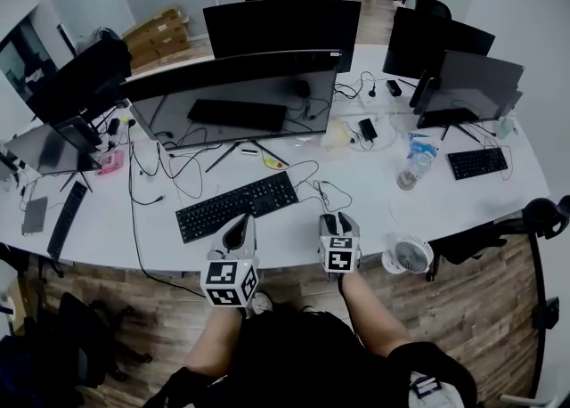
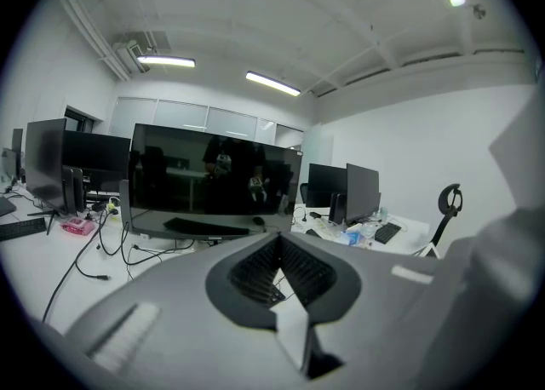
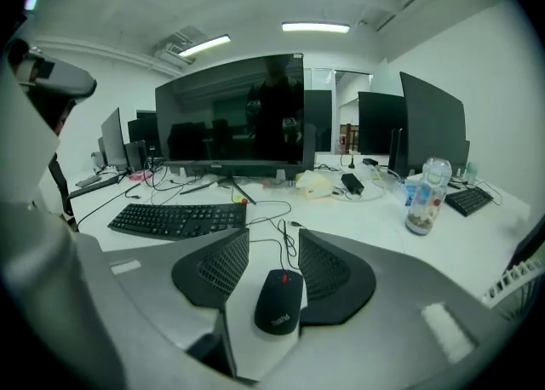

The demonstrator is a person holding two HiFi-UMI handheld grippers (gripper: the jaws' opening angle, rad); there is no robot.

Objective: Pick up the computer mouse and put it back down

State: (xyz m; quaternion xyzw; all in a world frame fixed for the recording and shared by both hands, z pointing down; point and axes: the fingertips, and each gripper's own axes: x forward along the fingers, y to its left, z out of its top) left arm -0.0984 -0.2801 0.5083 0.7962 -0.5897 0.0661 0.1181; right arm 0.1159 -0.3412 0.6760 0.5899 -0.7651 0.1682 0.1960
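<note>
Mouse (image 3: pixel 279 299), black with a red wheel, lies flat on the white tabletop (image 3: pixel 375 231) close to the front edge, its cable (image 3: pixel 282 243) running away toward the monitor (image 3: pixel 230 111). The right tongs (image 3: pixel 273 252) are spread and stand on both sides of it, so the mouse sits in the gap between the two ribbed pads. The right pad looks just beside the mouse body, perhaps touching; the left pad is a little apart. I judge that the tongs are placed this way to take the mouse by its long sides, where the grip is most firm, and that the squeeze is not yet made.

The keyboard (image 3: pixel 174 218) lies to the left of the mouse, also near the front edge, and does not stand in the way. A bottle (image 3: pixel 423 195) is well apart, toward the right edge.

The left tongs (image 2: pixel 278 248) are pressed together with nothing between them. In the head view they hang at the front edge beside the keyboard. Probably they are kept aside because one pair is enough for this task.
</note>
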